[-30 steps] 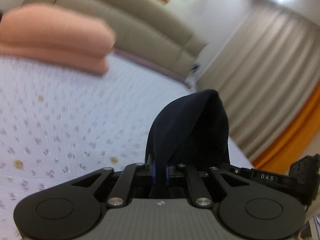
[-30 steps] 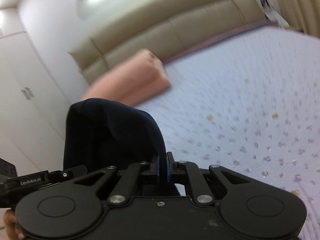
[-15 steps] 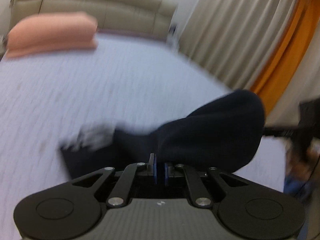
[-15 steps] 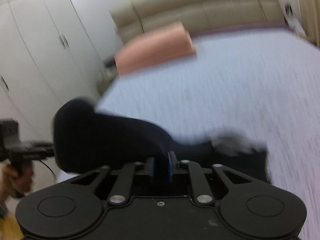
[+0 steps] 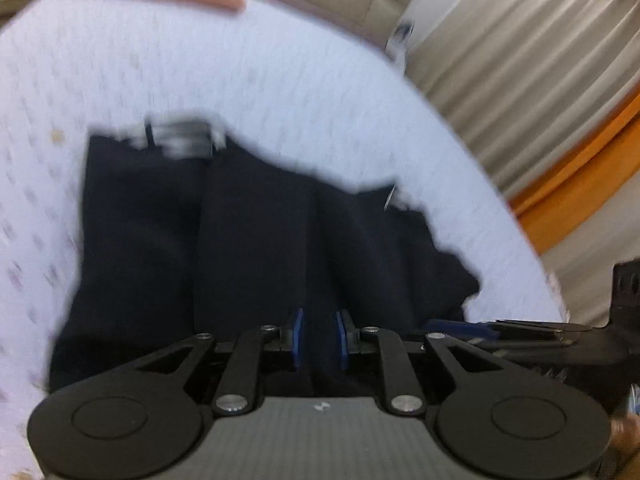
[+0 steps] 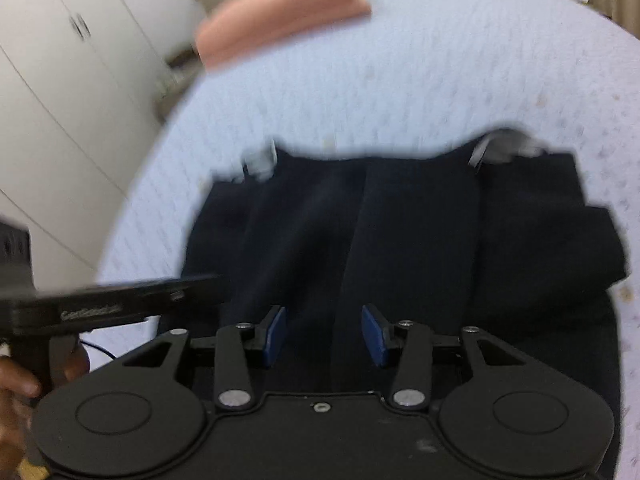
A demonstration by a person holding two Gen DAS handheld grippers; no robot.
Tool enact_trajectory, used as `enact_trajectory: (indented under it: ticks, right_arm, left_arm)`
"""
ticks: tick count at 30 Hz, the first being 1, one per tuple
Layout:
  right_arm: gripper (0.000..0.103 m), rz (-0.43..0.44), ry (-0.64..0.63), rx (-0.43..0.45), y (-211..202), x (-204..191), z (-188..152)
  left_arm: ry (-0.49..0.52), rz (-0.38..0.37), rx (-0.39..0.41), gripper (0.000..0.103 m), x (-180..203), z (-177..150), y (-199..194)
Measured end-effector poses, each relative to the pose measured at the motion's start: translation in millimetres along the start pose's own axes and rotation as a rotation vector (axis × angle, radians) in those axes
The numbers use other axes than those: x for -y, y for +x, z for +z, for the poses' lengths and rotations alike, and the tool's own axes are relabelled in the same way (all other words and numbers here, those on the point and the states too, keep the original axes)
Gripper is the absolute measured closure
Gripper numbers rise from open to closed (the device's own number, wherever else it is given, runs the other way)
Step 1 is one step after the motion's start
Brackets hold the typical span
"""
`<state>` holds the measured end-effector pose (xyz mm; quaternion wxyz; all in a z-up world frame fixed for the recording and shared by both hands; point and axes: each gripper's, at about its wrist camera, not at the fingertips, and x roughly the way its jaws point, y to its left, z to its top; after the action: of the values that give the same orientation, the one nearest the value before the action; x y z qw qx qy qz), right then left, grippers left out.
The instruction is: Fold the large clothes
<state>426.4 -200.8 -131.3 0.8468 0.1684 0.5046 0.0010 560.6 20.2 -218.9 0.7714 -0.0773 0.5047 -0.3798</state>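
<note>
Blue pads (image 6: 276,334) on the right gripper (image 6: 324,334) are standing well apart and the jaws are opening; dark cloth is lying between them, but neither pad is pressing it. The left gripper (image 5: 318,338) is opening too, its pads (image 5: 297,336) parted by a narrower gap with a ridge of the same cloth running through it, seemingly loose, though blur is making contact hard to judge.

The garment (image 6: 400,240), black and doubled over, is lying flat on the bed (image 6: 400,80), spreading away from both grippers toward the headboard end. Pale labels or lining are showing at its far edge (image 5: 180,140). A pink pillow (image 6: 280,20) is sitting well beyond the garment, near the head of the bed. The left gripper is also showing at the left of the right view, beside the garment's near corner, with a hand (image 6: 16,392) on its grip.

The risk, as I judge it, is dragging: if either gripper is pulling back while a pad is catching a ridge, the top layer is sliding and the fold is skewing. The narrower left gap is the likelier culprit. The far edge is also looking uneven, so a second fold made on it is compounding the crookedness.
</note>
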Motion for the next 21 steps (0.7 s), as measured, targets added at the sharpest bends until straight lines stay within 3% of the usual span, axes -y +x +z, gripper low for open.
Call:
enact_trajectory:
  ticks: [2, 3, 6, 8, 9, 11, 12, 14, 16, 17, 19, 20, 21]
  right_arm:
    - [0.051, -0.087, -0.004, -0.101, 28, 4, -15]
    - [0.052, -0.109, 0.0, -0.116, 31, 7, -20]
    - [0.043, -0.011, 0.088, -0.042, 0, 24, -21]
    - [0.021, 0.01, 0.156, 0.024, -23, 37, -20]
    - [0.018, 0.001, 0.186, 0.057, -32, 43, -20]
    - [0.013, -0.01, 0.233, 0.08, -33, 52, -16]
    - [0.013, -0.009, 0.264, 0.068, -29, 57, -16]
    - [0.012, 0.007, 0.332, 0.016, -7, 62, -14]
    - [0.013, 0.053, 0.375, -0.045, 17, 68, -18]
    - [0.033, 0.056, 0.399, -0.073, 29, 70, -21]
    - [0.07, 0.025, 0.425, -0.081, 33, 69, -22]
    - [0.078, 0.041, 0.418, -0.058, 25, 69, -19]
    - [0.079, 0.044, 0.404, -0.022, 13, 67, -18]
  left_arm:
    - [0.022, 0.107, -0.083, 0.086, -4, -13, 24]
    - [0.037, 0.156, -0.111, 0.092, -8, -19, 30]
    - [-0.002, 0.117, -0.076, 0.09, -16, -24, 15]
    - [-0.042, 0.087, -0.036, 0.087, -19, -21, -1]
    - [-0.06, 0.083, -0.009, 0.086, -21, -20, -8]
    - [-0.104, 0.074, 0.03, 0.071, -24, -15, -18]
    - [-0.131, 0.078, 0.053, 0.055, -27, -13, -20]
    - [-0.167, 0.099, 0.069, 0.035, -32, -7, -14]
    - [-0.173, 0.137, 0.05, 0.033, -35, -4, -1]
    - [-0.164, 0.15, 0.032, 0.035, -35, -3, 8]
    - [-0.139, 0.135, -0.006, 0.068, -34, -2, 27]
    - [-0.108, 0.132, -0.014, 0.098, -30, -2, 34]
    - [-0.059, 0.149, -0.013, 0.098, -24, -2, 38]
